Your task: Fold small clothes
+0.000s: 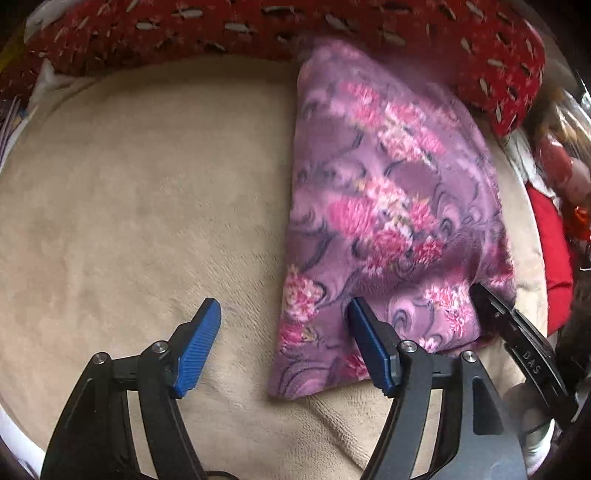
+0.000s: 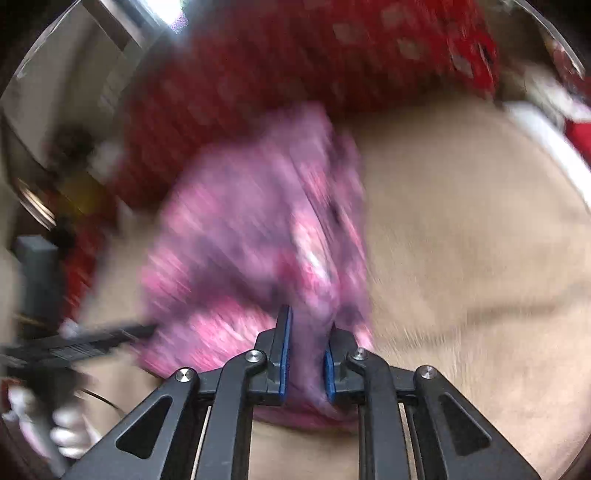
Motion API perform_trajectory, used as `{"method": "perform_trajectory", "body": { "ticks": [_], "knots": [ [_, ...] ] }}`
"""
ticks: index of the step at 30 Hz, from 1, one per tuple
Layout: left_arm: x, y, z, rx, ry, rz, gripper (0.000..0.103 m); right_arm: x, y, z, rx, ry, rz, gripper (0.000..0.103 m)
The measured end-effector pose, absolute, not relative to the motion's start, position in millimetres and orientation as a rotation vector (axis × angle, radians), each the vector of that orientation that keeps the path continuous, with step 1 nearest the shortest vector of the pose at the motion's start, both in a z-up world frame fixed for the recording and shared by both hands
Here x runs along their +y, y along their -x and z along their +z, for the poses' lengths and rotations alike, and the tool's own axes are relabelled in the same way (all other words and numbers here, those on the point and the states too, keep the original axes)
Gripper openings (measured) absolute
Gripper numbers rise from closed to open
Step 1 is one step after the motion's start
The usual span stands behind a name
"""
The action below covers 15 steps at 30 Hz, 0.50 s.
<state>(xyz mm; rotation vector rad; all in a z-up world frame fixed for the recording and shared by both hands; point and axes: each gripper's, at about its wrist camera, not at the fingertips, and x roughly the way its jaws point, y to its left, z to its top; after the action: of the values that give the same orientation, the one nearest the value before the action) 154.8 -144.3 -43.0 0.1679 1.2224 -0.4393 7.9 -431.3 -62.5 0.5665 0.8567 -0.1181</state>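
Note:
A purple fleece garment with pink flowers (image 1: pixel 391 206) lies folded on the beige blanket (image 1: pixel 147 206), right of centre. My left gripper (image 1: pixel 284 314) is open and empty just above the blanket, its right finger over the garment's near left corner. My right gripper (image 2: pixel 308 332) is shut on a bunched fold of the garment (image 2: pixel 258 229); this view is blurred by motion. The right gripper also shows in the left wrist view (image 1: pixel 517 332) at the garment's near right corner.
A red patterned cushion (image 1: pixel 258 26) runs along the far edge of the blanket. Red fabric and clutter (image 1: pixel 554 221) sit at the right. The blanket's left half (image 1: pixel 110 184) is bare beige cloth.

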Motion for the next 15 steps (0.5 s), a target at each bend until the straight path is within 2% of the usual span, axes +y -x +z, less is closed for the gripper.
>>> {"method": "perform_trajectory", "body": {
  "ticks": [7,8,10,15],
  "knots": [
    [-146,-155,-39,1.208,-0.157,-0.457,0.071,-445,0,-24,0.719,-0.608,-0.113,0.018],
    [-147,-156,-37,1.207,-0.152,-0.459,0.071,-448,-4,-17,0.697,-0.615,-0.108,0.019],
    [-148,-161,-34,1.205,-0.128,-0.467,0.071,-451,-16,-4,0.673,-0.619,-0.096,0.031],
    [-139,-189,-15,1.197,-0.05,-0.499,0.071,-463,-26,23,0.577,-0.601,-0.141,0.032]
  ]
}}
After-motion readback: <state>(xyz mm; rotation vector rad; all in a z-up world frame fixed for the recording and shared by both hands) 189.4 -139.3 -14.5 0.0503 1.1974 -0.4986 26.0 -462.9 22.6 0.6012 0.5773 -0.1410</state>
